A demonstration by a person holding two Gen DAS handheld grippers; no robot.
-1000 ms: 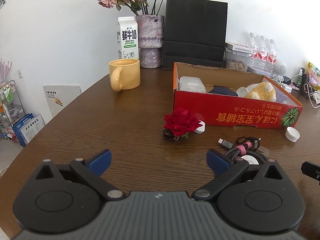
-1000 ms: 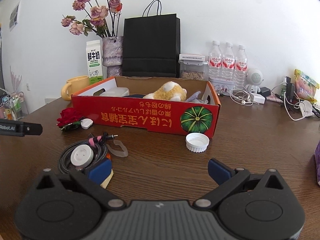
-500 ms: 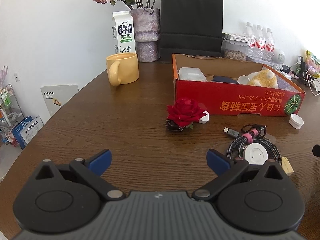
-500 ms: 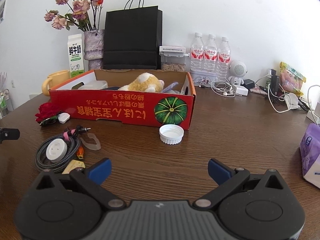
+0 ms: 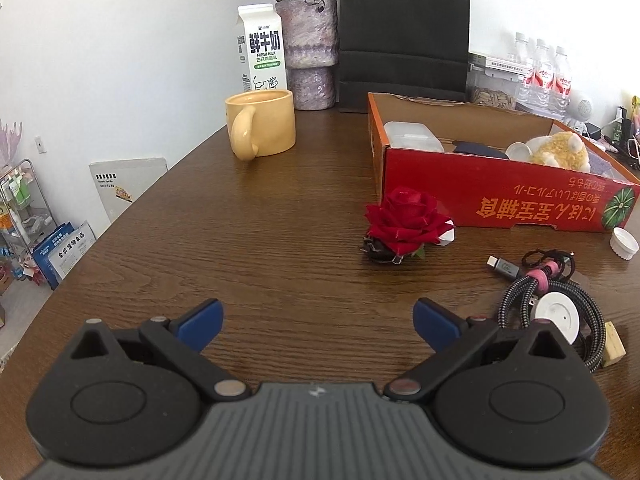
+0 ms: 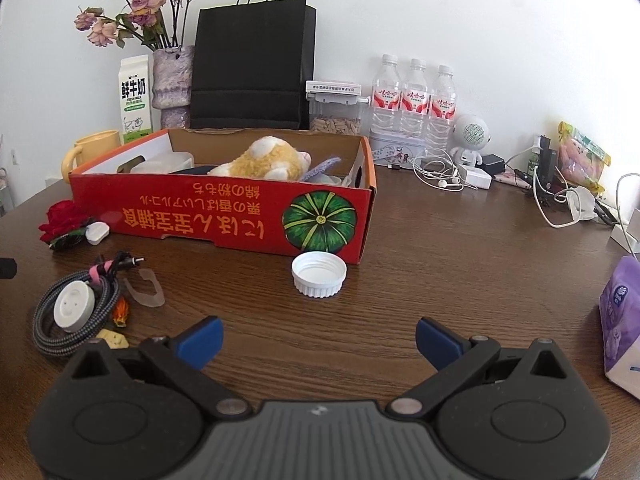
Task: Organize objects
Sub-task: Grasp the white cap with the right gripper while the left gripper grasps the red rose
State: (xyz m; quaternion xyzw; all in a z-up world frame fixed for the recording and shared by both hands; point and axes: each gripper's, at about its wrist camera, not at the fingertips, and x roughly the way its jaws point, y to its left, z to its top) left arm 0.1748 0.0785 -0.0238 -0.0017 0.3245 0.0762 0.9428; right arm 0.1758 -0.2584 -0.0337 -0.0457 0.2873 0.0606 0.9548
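Observation:
A red cardboard box (image 6: pixel 224 216) (image 5: pixel 500 200) stands on the brown table and holds a yellow plush toy (image 6: pixel 268 158), a clear container (image 5: pixel 412 136) and dark items. In front of it lie a red rose (image 5: pixel 404 220) (image 6: pixel 64 218), a coiled braided cable with a white round plug (image 5: pixel 556 312) (image 6: pixel 74 310), a white jar lid (image 6: pixel 319 274) (image 5: pixel 624 243), a clear plastic piece (image 6: pixel 146 292) and a small yellow block (image 5: pixel 614 344). My left gripper (image 5: pixel 316 320) is open and empty, short of the rose. My right gripper (image 6: pixel 318 338) is open and empty, just short of the lid.
A yellow mug (image 5: pixel 260 128), milk carton (image 5: pixel 262 48), vase of dried flowers (image 5: pixel 310 52), and black paper bag (image 5: pixel 404 28) stand at the back. Water bottles (image 6: pixel 414 100), a white speaker (image 6: pixel 472 136), cables and a purple tissue pack (image 6: pixel 620 320) sit on the right.
Both grippers have drawn back and shifted; the left view now sits farther from the rose, and the right view has moved right, with the lid now centred ahead. Both stay open.

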